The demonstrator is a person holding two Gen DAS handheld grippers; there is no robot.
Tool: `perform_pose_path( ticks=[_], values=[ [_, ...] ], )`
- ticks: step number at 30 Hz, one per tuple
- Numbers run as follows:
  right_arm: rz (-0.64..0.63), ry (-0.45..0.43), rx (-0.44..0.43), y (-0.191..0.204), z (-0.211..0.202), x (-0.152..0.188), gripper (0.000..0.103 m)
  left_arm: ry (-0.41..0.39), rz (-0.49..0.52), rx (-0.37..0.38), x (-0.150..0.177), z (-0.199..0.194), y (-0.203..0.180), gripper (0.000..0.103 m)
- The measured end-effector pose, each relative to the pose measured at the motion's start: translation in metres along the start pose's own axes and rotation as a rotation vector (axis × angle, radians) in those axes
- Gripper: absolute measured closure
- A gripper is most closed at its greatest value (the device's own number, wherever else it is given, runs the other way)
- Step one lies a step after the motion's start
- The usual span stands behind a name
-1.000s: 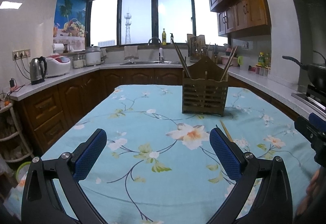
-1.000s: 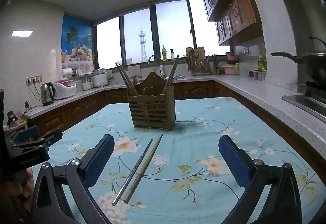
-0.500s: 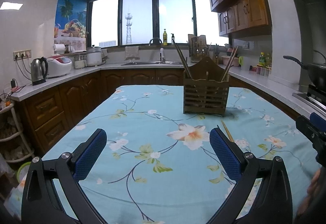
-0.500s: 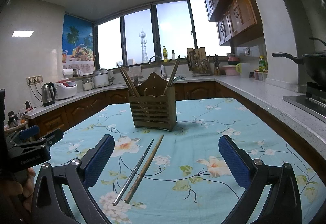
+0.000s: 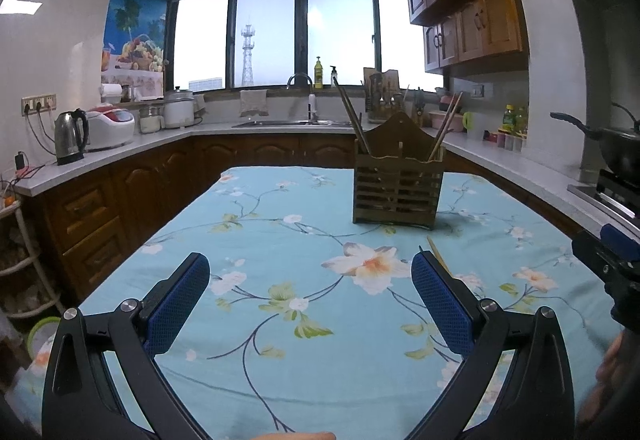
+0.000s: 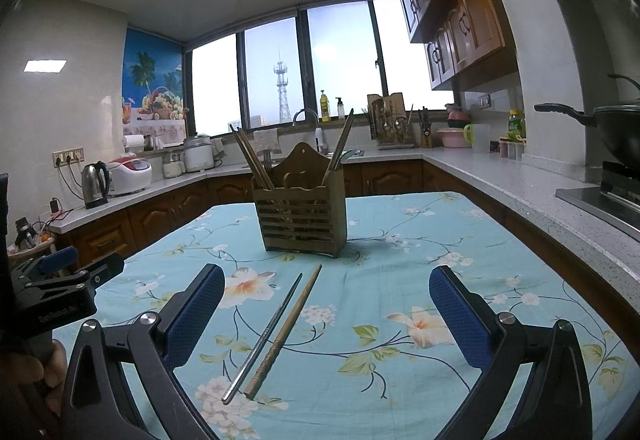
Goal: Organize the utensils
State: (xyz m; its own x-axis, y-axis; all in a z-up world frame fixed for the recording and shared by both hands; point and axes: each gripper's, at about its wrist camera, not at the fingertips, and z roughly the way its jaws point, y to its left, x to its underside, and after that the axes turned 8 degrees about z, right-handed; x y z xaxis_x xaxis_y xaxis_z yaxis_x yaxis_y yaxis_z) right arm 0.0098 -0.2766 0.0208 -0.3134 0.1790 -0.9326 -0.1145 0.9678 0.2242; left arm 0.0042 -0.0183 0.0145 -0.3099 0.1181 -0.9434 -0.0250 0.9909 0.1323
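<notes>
Two loose chopsticks, a metal chopstick point(image 6: 267, 336) and a wooden chopstick point(image 6: 286, 332), lie side by side on the tablecloth point(image 6: 400, 272) between the spread, empty fingers of the right gripper point(image 6: 326, 314), nearer its left finger; the slatted wooden holder point(image 6: 302, 218), already holding sticks, stands beyond the fingertips. The left gripper point(image 5: 310, 302) is likewise spread and empty. Judging by this, a pickup is in hand: lower and pinch one thin, low-lying stick

A light blue tablecloth point(image 6: 400, 260) carries white and peach flowers with green leaves. The slatted holder point(image 6: 302, 216) is brown wood. 1 chopstick point(image 6: 264, 336) is silver, 1 brown chopstick point(image 6: 286, 328) beside it.
</notes>
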Motion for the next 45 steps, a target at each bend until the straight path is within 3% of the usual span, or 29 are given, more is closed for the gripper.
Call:
perform_pose_path(
  ticks=[45],
  values=[
    [0.000,0.005,-0.006,0.0041,-0.0003,0.0024,0.000,-0.007,0.019,0.003,-0.0018,-0.0016,-0.0098,0.000]
  ],
)
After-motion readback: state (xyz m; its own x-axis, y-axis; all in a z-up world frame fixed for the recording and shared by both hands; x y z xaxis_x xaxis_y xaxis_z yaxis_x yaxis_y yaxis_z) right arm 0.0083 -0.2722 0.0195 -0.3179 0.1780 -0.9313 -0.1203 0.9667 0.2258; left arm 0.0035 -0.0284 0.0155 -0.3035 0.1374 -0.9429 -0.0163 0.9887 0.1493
